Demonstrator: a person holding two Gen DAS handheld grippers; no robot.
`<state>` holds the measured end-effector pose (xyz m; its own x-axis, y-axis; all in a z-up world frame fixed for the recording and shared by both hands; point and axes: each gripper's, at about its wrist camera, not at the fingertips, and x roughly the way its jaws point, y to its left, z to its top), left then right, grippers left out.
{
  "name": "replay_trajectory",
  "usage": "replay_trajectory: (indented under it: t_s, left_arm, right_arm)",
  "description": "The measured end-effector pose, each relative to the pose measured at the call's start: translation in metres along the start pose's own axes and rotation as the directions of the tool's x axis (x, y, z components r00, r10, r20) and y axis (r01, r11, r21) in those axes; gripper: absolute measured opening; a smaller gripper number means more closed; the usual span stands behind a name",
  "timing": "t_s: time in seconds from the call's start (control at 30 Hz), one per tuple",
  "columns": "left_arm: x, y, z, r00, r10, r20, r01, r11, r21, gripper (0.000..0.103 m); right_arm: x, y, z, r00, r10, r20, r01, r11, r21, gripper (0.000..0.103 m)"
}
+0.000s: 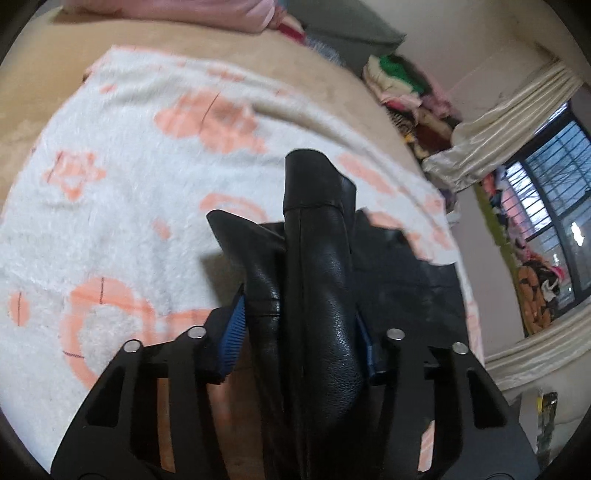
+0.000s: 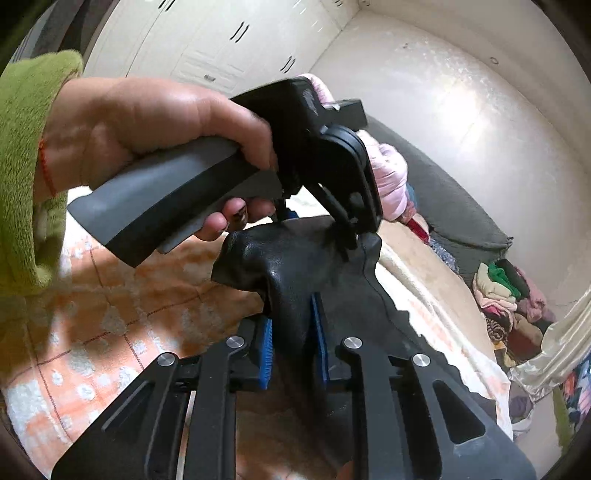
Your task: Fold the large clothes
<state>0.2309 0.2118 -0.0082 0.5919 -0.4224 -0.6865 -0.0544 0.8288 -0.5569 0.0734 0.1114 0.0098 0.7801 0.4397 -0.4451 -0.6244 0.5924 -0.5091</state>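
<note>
A black leather garment (image 1: pixel 317 280) is bunched and held up over a white fleece blanket with orange shapes (image 1: pixel 122 177) on the bed. My left gripper (image 1: pixel 301 328) is shut on a thick fold of it between its blue pads (image 1: pixel 234 328). My right gripper (image 2: pixel 293 350) is shut on another fold of the same garment (image 2: pixel 295 280). In the right wrist view the left gripper (image 2: pixel 343 236) sits just ahead, held by a hand in a green sleeve, pinching the same edge. The rest of the garment hangs below, hidden by the grippers.
A beige bed cover (image 1: pixel 33 99) lies under the blanket. Pink bedding (image 1: pixel 184 14) and a grey headboard (image 2: pixel 458 206) are at the far end. Piles of clothes (image 1: pixel 410 96) stand beside the bed. Curtains (image 1: pixel 498 125) and a window (image 1: pixel 554 206) are at right. White wardrobes (image 2: pixel 207 40) are behind.
</note>
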Motion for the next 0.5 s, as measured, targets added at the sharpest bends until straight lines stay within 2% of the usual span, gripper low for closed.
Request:
replay_trajectory:
  t_s: [0.2,0.33,0.5]
  left_arm:
    - [-0.028,-0.064,-0.001,0.992,-0.049,0.114,0.042,0.997,0.064,0.038]
    - [-0.031,-0.121,0.002,0.989,-0.052,0.136,0.034,0.991,0.128,0.038]
    - [-0.018,-0.195,0.001,0.991,-0.016,0.132,-0.017,0.97,0.243,0.038]
  right_arm:
    - [-0.038,-0.031,-0.001,0.997,-0.056,0.061,0.052,0.997,0.064,0.016]
    - [-0.068,-0.064,-0.01,0.989,-0.119,0.09,0.108,0.987,0.12,0.014]
    - [-0.098,-0.113,-0.037,0.977,-0.194,0.092,0.172,0.962,0.21,0.013]
